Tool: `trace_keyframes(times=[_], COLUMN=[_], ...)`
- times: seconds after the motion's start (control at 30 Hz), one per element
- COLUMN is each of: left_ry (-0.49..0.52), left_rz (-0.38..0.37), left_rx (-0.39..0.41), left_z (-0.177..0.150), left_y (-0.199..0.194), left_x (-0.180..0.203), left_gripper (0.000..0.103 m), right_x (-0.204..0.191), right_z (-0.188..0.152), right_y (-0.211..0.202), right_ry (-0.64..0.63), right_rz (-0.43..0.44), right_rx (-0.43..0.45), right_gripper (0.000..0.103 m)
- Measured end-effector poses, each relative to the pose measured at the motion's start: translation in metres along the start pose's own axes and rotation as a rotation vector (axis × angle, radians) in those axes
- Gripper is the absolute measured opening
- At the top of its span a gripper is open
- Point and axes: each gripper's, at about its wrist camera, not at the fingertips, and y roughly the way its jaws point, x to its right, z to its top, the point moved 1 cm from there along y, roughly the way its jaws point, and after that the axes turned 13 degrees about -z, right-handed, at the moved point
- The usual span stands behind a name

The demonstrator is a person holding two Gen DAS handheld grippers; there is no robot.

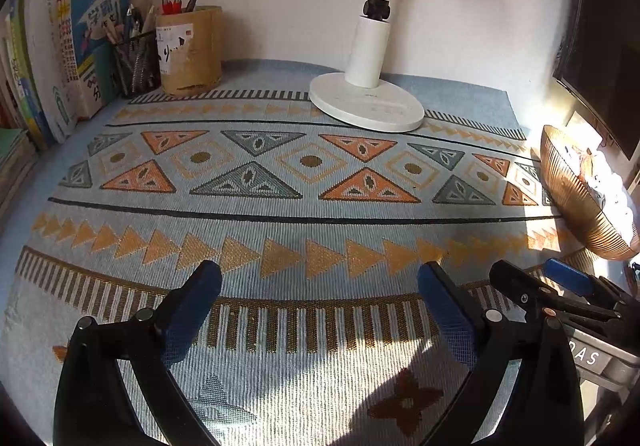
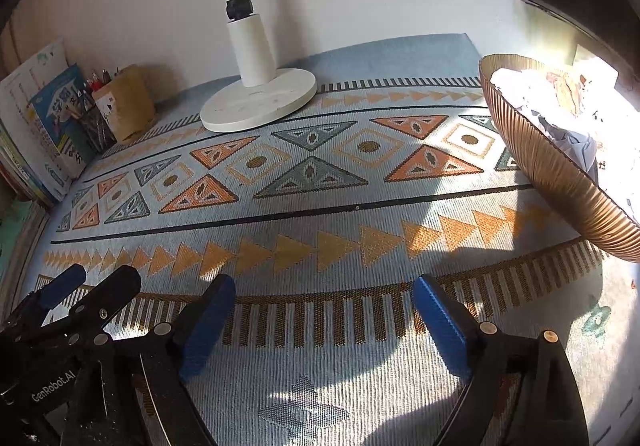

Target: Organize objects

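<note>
Bowl (image 2: 560,182) at frame right looks rigid, ribbed, maybe fragile; grab its rim; both grippers' jaws spread, empty.

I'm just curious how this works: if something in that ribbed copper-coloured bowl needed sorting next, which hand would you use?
Probably the right. The ribbed copper-coloured bowl sits on the right side of the patterned cloth, nearer the right tool, which is open and empty. The left tool, also open, sits farther from it.
</note>
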Motion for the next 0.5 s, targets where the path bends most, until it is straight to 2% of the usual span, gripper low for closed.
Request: trace_keyframes(times=[0.5], left_ry=[-0.003], left_rz=[-0.009], left_rx=[-0.011], left_z=[0.0005], left_y=[0.0016], left_x=[0.0], left_gripper=[0.099], right_x=[0.002], right_z=[-0.001], right_y=[0.0046], right_ry=[0.01], right_rz=[0.0], right_rx=[-0.025], right_gripper=[0.093])
